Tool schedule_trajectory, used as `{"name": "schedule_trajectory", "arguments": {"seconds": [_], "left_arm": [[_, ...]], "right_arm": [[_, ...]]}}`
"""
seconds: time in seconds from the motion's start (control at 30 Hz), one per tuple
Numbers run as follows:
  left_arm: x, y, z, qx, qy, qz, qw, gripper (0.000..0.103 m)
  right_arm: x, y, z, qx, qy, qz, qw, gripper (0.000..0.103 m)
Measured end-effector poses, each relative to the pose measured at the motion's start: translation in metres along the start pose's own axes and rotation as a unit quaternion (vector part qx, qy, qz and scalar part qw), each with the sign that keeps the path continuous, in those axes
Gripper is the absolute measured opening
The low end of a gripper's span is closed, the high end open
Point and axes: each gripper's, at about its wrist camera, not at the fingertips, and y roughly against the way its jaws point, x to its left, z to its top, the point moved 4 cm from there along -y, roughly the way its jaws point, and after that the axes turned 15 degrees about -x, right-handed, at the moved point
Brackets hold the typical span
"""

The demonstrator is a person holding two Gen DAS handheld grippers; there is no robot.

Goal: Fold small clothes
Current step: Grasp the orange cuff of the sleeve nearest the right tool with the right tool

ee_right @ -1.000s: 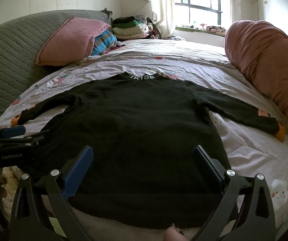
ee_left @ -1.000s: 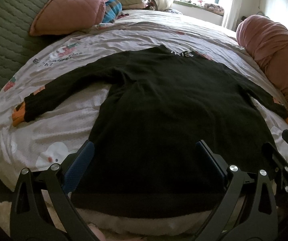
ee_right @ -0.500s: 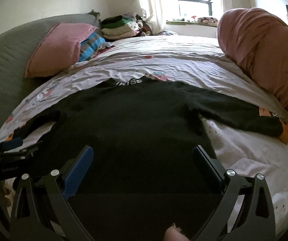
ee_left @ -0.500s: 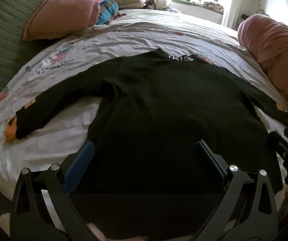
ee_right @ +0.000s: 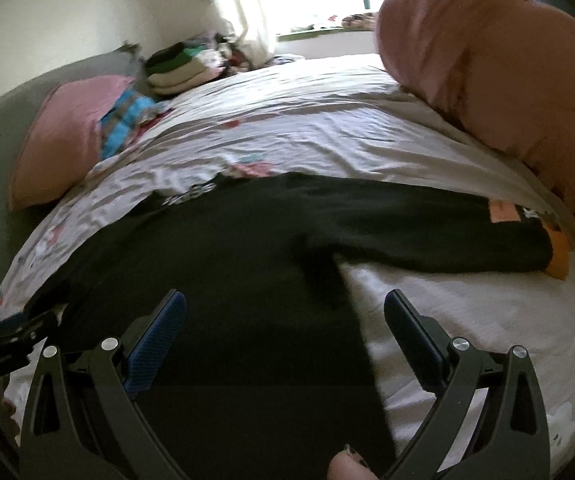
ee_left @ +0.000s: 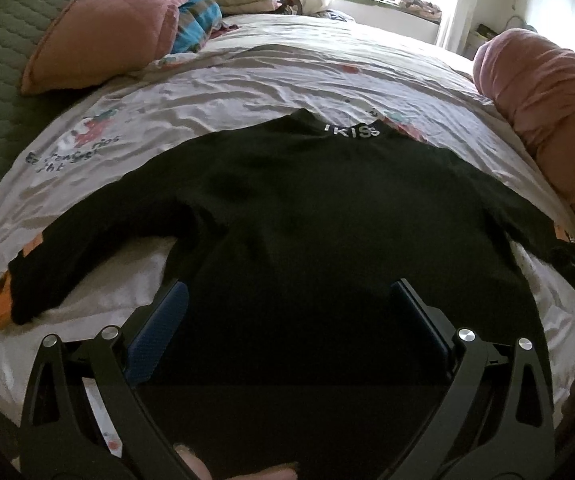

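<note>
On wrinkled bedsheet (ee_left: 271,80), flat black knit sweater (ee_left: 327,216)

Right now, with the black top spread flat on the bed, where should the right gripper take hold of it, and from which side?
Probably the orange-tipped cuff of the black top. That sleeve lies straight out over the sheet, apart from the body, so its end is a free edge. The open right gripper would come in from the outer side, beside the pink bolster, pinch the cuff and carry it across the chest.
</note>
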Motion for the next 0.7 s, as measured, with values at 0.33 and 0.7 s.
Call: {"name": "schedule_trajectory", "arguments": {"seconds": [0.33, 0.7], "left_arm": [[-0.005, -0.034, 0.014, 0.022, -0.003, 0.001, 0.9997, 0.094], [-0.011, -0.068, 0.031, 0.035, 0.003, -0.001, 0.9994, 0.094]], "right_arm": [[-0.103, -0.026, 0.005, 0.015, -0.116, -0.096, 0.989, 0.099], [-0.183, -0.035, -0.001, 0.019, -0.215, -0.166, 0.962, 0.099]]}}
